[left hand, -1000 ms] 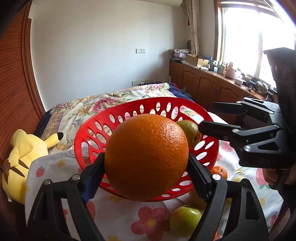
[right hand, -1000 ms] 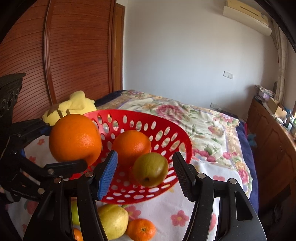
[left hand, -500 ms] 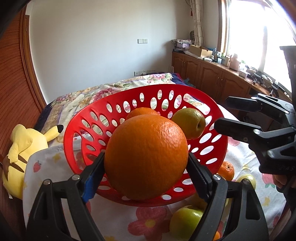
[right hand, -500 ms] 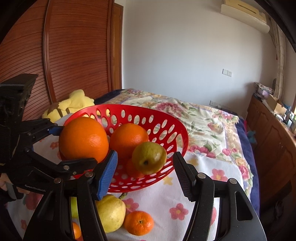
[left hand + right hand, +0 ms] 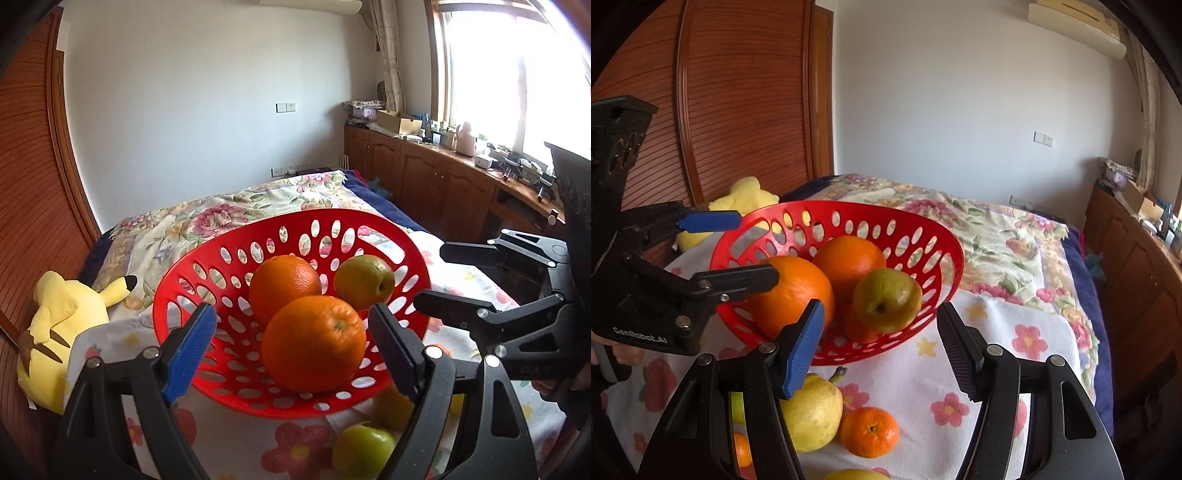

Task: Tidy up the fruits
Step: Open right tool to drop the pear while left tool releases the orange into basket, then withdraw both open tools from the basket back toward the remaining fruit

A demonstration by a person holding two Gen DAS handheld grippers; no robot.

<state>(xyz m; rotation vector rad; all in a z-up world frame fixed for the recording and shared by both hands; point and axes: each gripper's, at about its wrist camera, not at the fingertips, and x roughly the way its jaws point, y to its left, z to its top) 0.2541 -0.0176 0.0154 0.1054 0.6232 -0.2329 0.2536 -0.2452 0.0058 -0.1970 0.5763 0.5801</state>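
Note:
A red perforated basket (image 5: 207, 273) (image 5: 945, 243) sits on a flowered cloth on the bed. It holds two oranges and a green-brown pear (image 5: 364, 282) (image 5: 887, 300). The nearer orange (image 5: 314, 343) (image 5: 792, 295) lies in the basket between the jaws of my left gripper (image 5: 291, 347), which is open and clear of it. My right gripper (image 5: 882, 347) is open and empty just in front of the basket. Its dark fingers (image 5: 454, 306) show at the right of the left wrist view.
Loose fruit lies on the cloth in front of the basket: a yellow pear (image 5: 812, 413), a small mandarin (image 5: 868, 432), a green apple (image 5: 364, 452). A yellow plush toy (image 5: 62, 325) lies left of the basket. Wooden cabinets (image 5: 424, 184) stand along the right.
My left gripper opened and let go of the big orange, which now rests in the basket. The gripper rose and drew back a little. The right gripper stayed open.

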